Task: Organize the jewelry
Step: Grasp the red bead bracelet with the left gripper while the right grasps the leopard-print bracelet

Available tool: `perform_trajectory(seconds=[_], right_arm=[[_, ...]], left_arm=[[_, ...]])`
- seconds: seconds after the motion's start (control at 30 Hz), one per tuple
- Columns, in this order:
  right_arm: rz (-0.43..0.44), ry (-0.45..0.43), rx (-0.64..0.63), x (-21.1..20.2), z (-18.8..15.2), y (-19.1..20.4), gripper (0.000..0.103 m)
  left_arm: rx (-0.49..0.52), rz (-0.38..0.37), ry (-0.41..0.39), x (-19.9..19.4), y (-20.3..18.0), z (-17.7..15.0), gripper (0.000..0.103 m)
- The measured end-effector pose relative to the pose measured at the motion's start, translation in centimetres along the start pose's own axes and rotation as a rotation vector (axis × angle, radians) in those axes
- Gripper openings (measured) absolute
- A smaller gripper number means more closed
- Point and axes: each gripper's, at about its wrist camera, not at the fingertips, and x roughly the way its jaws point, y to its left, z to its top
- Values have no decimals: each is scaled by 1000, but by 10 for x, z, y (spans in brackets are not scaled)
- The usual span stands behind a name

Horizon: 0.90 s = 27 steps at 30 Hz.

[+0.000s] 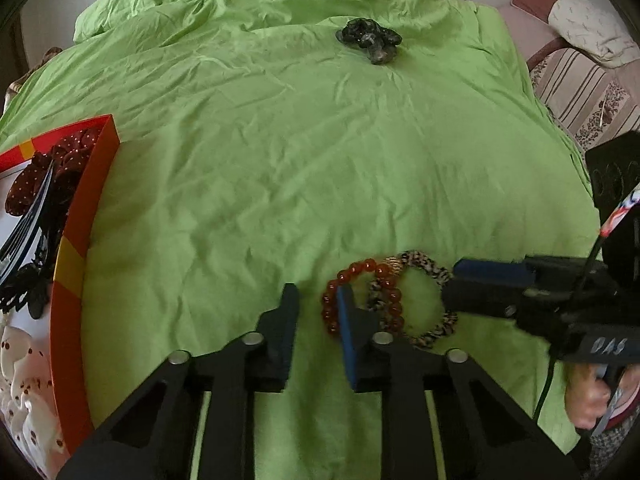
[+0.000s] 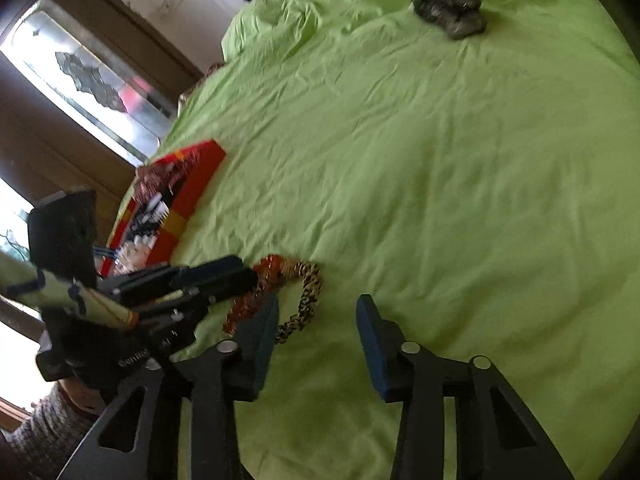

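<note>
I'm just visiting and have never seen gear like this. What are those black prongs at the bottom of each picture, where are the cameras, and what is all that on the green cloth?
No robot here: a person holds a hand tool with two fingers in each hand, and a camera on each tool looks forward along them. One picture comes from the left gripper, the other from the right gripper; each also sees the other tool. Both are open and hold nothing. On the green sheet lie a red bead bracelet overlapping a leopard-print hair tie, right at the fingertips. Farther off lies a dark scrunchie. At the left side is a red box already holding hair accessories.
</note>
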Motion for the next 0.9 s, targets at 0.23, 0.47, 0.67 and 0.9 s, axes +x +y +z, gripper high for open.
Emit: perform_trajectory(seconds=[0.23, 0.47, 0.67, 0.9], right_arm=[[-376, -20, -106, -12, 5, 4, 8], [-341, -21, 19, -31, 7, -38, 9], [-368, -41, -19, -22, 5, -26, 13], [-404, -79, -55, -15, 2, -21, 13]], left_arm=[[2, -3, -12, 2, 2, -1, 13], [18, 4, -26, 7, -5, 1, 19], [51, 27, -55, 12, -16, 0, 30], [80, 58, -62, 11, -22, -2, 13]])
